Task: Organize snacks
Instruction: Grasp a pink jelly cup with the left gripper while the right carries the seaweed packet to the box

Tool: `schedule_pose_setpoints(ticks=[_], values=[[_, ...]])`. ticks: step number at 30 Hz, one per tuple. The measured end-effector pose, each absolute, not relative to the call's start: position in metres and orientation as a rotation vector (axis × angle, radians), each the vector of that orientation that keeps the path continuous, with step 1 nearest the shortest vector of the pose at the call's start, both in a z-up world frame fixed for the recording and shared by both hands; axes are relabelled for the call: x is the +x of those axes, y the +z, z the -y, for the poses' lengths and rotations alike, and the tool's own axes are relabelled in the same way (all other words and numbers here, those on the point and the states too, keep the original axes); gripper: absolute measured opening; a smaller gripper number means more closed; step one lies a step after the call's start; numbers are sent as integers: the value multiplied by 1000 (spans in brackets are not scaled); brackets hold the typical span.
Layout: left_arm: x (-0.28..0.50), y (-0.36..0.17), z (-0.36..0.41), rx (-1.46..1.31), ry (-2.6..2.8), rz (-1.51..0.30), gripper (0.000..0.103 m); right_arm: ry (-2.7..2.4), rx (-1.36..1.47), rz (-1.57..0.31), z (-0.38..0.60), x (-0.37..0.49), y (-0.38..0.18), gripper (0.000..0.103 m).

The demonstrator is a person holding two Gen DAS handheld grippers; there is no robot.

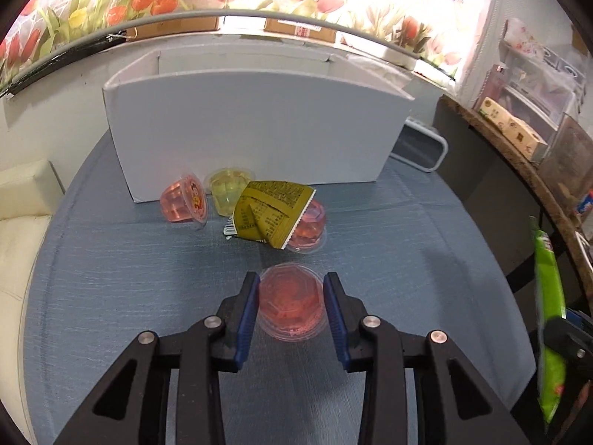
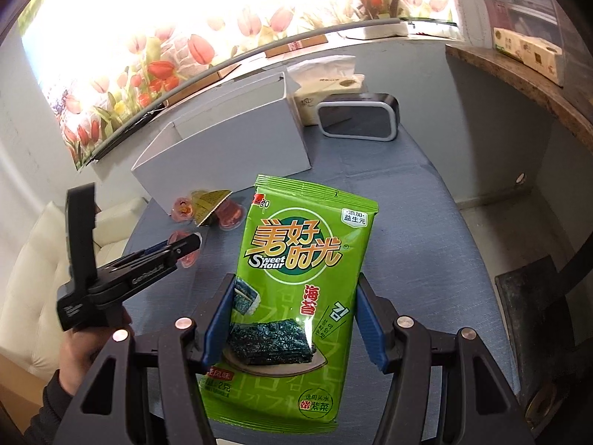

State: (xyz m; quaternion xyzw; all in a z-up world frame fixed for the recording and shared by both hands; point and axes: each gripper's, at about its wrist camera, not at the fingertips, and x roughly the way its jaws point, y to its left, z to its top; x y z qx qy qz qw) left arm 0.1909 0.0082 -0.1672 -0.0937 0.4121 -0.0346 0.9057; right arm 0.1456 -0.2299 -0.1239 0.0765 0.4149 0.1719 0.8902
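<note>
Left wrist view:
- Left gripper (image 1: 291, 306) at 6 o'clock, pointing down at the blue tablecloth (image 1: 111, 278). Jaws narrow, blue pads (image 1: 247, 315) pressed on both sides of a pink jelly cup (image 1: 291, 306), which sits upside down btw them.
- At 12 o'clock from that cup: olive-yellow snack packet (image 1: 272, 217), leaning on a 2nd pink jelly cup (image 1: 309, 231) at its 3 o'clock side.
- At 10 o'clock of the packet: yellow-green jelly cup (image 1: 226, 191); further to 9 o'clock a pink jelly cup on its side (image 1: 185, 204), printed lid facing the camera.
- Behind them, 12 o'clock: white cardboard box (image 1: 255, 126), open top; the yellow-green cup and the tipped pink cup are just beside its front wall.
- At 2 o'clock of the box: dark speaker-like device (image 1: 418, 148).
- Far 3–4 o'clock edge: green seaweed pack (image 1: 550, 315) seen edge-on, w/ part of the right gripper near it.

Right wrist view:
- Right gripper (image 2: 294, 319) at 6 o'clock; jaws mid-wide, clamped on the green seaweed pack (image 2: 300, 289) at both side edges. Pack is held above the table, top tilted to 12–1 o'clock.
- Left gripper (image 2: 185, 250) at 9 o'clock, a hand (image 2: 79, 352) on its grip; tips on a pink jelly cup (image 2: 191, 259), mostly hidden.
- Snack cluster w/ olive-yellow packet (image 2: 209, 204) at 10–11 o'clock, just beside the white cardboard box (image 2: 229, 148).
- Dark device (image 2: 357, 118) at 12–1 o'clock; tissue box (image 2: 326, 85) behind it.
</note>
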Motion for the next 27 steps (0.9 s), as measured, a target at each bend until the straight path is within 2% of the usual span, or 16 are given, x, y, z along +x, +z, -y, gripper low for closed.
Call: schedule_pose_setpoints(ticks=[9,15,21,27], values=[[161,-123,-18,-178,-121,-769,39,414,120,-839,205,153,-115,65],[168,-79,-44,-197,-122,-700,39,506,72,-791,165,189,-86,65],[219,-35,-73,-195,-117,-654,39,536,43,-754,123,258,-53,65],[297,-18,-93,-228,-152,-665,39,584,17,-759,82,334,-32,65]])
